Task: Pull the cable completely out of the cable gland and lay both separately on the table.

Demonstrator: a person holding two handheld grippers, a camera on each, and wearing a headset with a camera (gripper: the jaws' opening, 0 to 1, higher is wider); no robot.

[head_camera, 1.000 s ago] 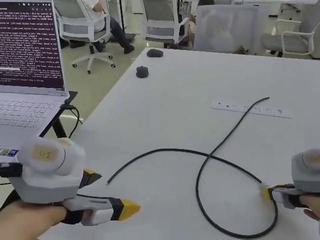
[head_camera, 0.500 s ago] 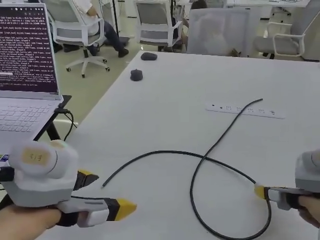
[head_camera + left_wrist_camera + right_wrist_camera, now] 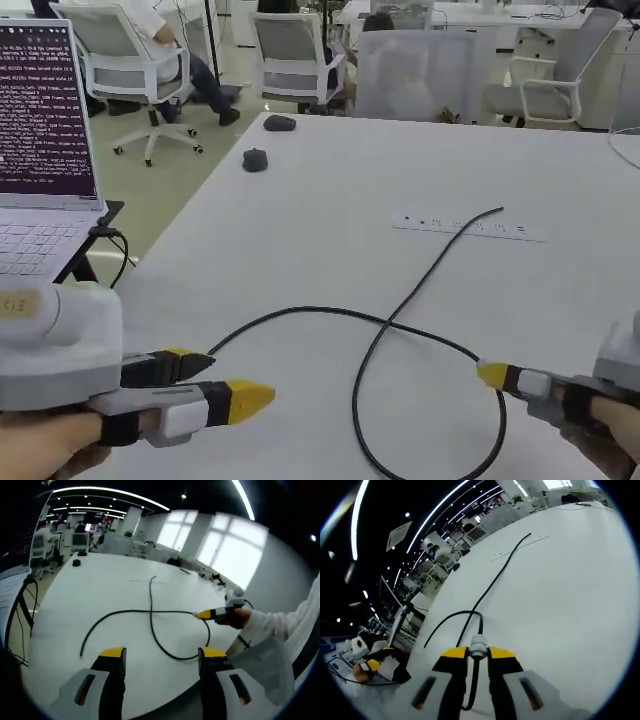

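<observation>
Pinching the white cable gland point(image 3: 478, 644) between its yellow tips, the right gripper point(image 3: 473, 654) holds it over the table point(image 3: 330, 180). The black cable point(image 3: 386, 322) threads it, so nothing is separated yet. The left gripper point(image 3: 161, 655) hangs spread, empty. The gland reads clearly in the right gripper view, the cable's loop in the head view.

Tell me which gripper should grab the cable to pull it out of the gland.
Left. The left gripper is open and empty, and the free end of the cable lies just ahead of it. The right gripper is shut on the cable gland, so it should probably just hold.
</observation>
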